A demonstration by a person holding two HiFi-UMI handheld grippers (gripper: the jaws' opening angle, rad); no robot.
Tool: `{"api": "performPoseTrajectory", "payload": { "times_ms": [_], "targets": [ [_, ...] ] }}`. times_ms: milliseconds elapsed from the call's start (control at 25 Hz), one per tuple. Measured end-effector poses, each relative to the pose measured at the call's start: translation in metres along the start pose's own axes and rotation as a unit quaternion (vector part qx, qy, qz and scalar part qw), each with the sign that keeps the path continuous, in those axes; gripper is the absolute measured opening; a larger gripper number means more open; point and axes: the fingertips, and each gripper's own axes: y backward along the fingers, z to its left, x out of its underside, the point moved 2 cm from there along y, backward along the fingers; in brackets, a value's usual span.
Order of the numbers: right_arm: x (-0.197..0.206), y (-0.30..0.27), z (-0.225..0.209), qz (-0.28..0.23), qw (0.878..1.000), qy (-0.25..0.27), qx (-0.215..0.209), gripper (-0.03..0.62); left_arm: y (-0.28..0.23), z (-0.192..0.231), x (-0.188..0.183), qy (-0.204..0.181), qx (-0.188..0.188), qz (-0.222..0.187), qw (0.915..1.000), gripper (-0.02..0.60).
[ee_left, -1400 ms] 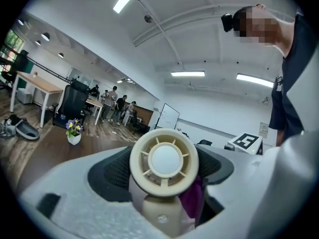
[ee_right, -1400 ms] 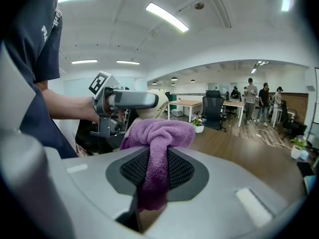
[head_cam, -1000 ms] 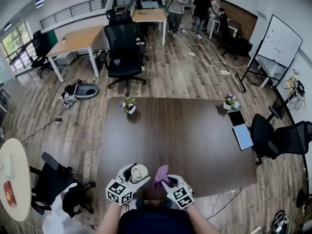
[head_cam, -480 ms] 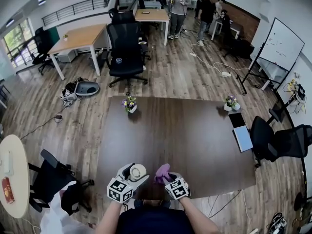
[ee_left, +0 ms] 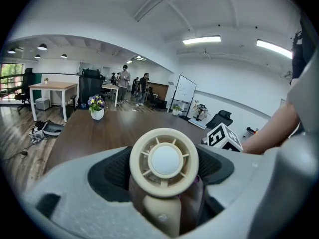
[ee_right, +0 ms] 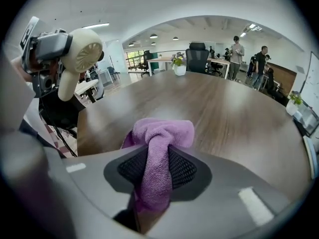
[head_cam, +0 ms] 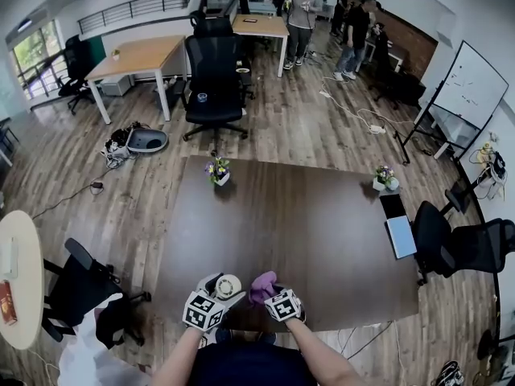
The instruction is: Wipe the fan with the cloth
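At the near edge of the brown table (head_cam: 322, 240), about 6 o'clock in the head view, both tools hang close together just above the wood. The left gripper (head_cam: 221, 290) is clamped on the small cream fan (ee_left: 164, 162); its ribbed pads press in from 3 and 9 o'clock just behind the round head, and the handle drops away toward 6 o'clock. The right gripper (head_cam: 269, 294) pinches the purple cloth (ee_right: 159, 148). Its jaws have just been opening a little, yet the cloth sits squeezed between the pads, with a loose wad bulging past the tips toward 12 o'clock. In the head view the fan is at 9 o'clock of the cloth, just beside it and not touching it.

I judge the fan light and rigid — a smooth plastic shell that could twist in a loose grip, with thin spokes on the front grille that would not take hard pressure. Holding it low, by the neck or handle, keeps the face and rim free to wipe. The cloth looks soft, limp and nearly weightless; the bunched fold is the place to hold it, so the protruding wad does the rubbing. With the grip slackening, a firmer pinch seems wise before any rubbing, or the cloth may pull out.
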Motion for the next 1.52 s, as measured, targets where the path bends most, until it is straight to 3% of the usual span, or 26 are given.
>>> {"api": "performPoseTrajectory", "payload": {
  "times_ms": [240,600,1000,1520],
  "targets": [
    [-0.001,-0.004,-0.001,0.005,1.0,-0.019,-0.015,0.224,-0.008,0.01,0.02,-0.001,-0.021,0.028,0.9994,0.376],
    [-0.015,0.019,-0.004,-0.052,0.998,-0.043,-0.01,0.382,-0.024,0.02,0.039,-0.003,-0.021,0.064,0.9977,0.376],
    [-0.024,0.067,-0.013,-0.113,0.99,-0.078,0.022,0.405,-0.049,0.039,0.074,-0.022,-0.033,0.144,0.9887,0.376],
    [-0.009,0.087,-0.006,-0.115,0.988,-0.098,0.027,0.407,-0.077,0.069,0.12,-0.069,-0.048,0.261,0.9618,0.376]
  ]
}}
